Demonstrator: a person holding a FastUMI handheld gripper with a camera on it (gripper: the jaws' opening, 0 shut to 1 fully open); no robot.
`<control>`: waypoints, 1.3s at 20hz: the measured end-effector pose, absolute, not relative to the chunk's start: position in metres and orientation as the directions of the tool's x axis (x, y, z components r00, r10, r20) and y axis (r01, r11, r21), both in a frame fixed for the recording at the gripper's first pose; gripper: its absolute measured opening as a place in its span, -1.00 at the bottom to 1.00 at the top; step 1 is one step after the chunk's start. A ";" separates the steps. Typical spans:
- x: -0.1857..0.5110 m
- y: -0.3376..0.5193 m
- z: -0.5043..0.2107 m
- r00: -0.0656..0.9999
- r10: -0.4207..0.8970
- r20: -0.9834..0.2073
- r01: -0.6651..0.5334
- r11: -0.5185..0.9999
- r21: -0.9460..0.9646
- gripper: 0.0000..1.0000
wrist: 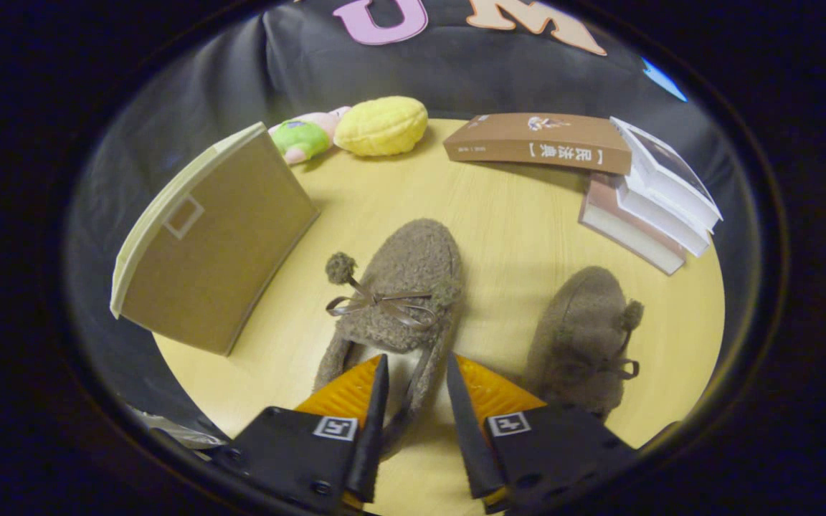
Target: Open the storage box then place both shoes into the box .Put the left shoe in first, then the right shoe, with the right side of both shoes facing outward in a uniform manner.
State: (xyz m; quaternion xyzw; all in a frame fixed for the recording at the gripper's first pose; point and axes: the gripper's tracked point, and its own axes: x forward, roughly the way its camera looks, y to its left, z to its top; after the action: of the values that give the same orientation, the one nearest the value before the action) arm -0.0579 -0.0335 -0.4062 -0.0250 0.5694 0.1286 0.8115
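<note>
Your gripper (416,373) sat low over the wooden table (513,215), its jaws parted by a narrow gap. Between the fingers ran the right rim of the nearer fuzzy slipper (395,287), at its heel opening; whether either finger pressed on that rim you could not tell from this angle. That slipper pointed away from you, a ribbon bow (384,304) and a pompom (340,267) on its top. Just beside it, off the right finger, lay the second fuzzy slipper (578,337), apart from the first. Left of the fingers and beyond them stood the storage box (216,240), its lid shut, clear of both slippers. Beyond the slippers, at the table's far edge, lay a yellow plush toy (382,125) touching a pink-and-green one (303,136), and to the right a brown book (538,141) leaned against a stack of books (653,208).
</note>
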 end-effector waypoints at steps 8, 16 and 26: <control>-0.056 -0.034 -0.393 0.277 0.171 -0.945 0.010 0.983 0.181 -0.92; -0.042 0.018 -0.319 0.382 0.252 -0.889 0.183 0.922 0.340 -0.93; 0.002 0.139 -0.219 0.527 0.352 -0.773 0.119 0.871 0.477 -0.93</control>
State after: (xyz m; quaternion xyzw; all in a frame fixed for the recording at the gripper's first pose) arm 0.0024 0.1392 -0.2191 0.2447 0.4811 0.0695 0.8389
